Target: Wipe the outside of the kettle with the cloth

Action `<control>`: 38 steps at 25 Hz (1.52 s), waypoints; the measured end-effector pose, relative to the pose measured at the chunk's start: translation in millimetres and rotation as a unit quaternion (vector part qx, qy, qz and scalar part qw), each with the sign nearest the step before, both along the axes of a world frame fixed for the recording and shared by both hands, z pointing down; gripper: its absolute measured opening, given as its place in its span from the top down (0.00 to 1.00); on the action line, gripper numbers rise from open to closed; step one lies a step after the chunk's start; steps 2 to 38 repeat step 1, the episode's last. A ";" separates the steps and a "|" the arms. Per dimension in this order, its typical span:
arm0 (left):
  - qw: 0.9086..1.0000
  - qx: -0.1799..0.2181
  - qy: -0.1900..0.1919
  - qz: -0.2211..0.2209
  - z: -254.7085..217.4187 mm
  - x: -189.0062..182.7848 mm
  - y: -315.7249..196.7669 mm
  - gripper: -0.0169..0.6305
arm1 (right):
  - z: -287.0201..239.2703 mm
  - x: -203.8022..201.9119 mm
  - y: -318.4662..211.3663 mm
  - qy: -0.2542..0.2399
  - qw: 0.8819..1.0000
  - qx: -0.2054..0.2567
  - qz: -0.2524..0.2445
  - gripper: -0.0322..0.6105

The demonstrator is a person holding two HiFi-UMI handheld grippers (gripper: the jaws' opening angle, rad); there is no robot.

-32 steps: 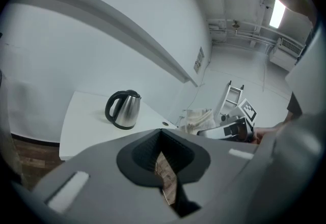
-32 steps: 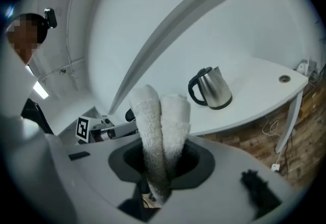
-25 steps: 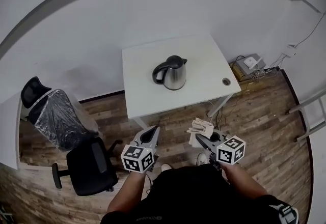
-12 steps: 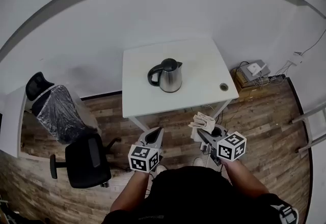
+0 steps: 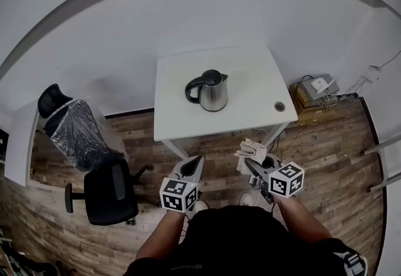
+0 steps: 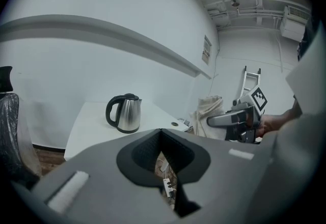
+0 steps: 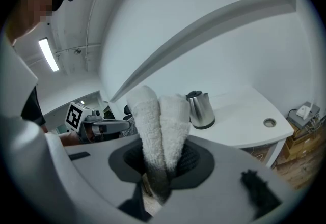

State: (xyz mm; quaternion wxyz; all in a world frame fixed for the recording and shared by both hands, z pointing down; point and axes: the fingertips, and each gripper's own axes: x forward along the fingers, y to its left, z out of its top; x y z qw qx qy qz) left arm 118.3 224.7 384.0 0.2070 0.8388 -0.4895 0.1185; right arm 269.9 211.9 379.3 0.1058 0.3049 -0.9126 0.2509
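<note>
**A:** Where's the kettle (image 5: 211, 91) from the tools?

**B:** Straight ahead of the person, upright near the middle of the white table (image 5: 250, 115). Both grippers hang short of the table's near edge, over the wood floor, so they're well apart from it.

**A:** And the cloth?

**B:** The right gripper (image 5: 248, 164) has it. The jaws are clamped on a folded white cloth (image 5: 250, 149), and two thick rolls of it stick up and forward past the tips. In the right gripper view the kettle shows just right of those rolls, so the tool already points roughly at the steel body.

**A:** Left gripper?

**B:** The left gripper (image 5: 194, 162) has its jaws together with nothing between them. Its own view shows only floor and a cable through the slot. It's aimed up-table as well, with the kettle a little left of its line.

**A:** Which way is the handle?

**B:** To the person's left, the black loop. That puts the empty gripper on the handle side and the cloth on the bare steel side.

**A:** Arm pose?

**B:** Both forearms are tucked close to the body and roughly parallel, grippers side by side with the marker cubes nearest the person. I'd say the reach forward over the table edge comes next, cloth toward the kettle's right flank, and the left gripper free to steady the handle.
</note>
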 end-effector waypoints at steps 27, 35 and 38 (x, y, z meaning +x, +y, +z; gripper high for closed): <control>1.000 0.002 -0.001 0.000 -1.0 0.4 -0.4 0.96 | 0.3 0.9 -1.0 -0.001 1.000 0.000 0.001 0.80; 1.000 0.002 -0.001 0.000 -1.0 0.4 -0.4 0.96 | 0.3 0.9 -1.0 -0.001 1.000 0.000 0.001 0.80; 1.000 0.002 -0.001 0.000 -1.0 0.4 -0.4 0.96 | 0.3 0.9 -1.0 -0.001 1.000 0.000 0.001 0.80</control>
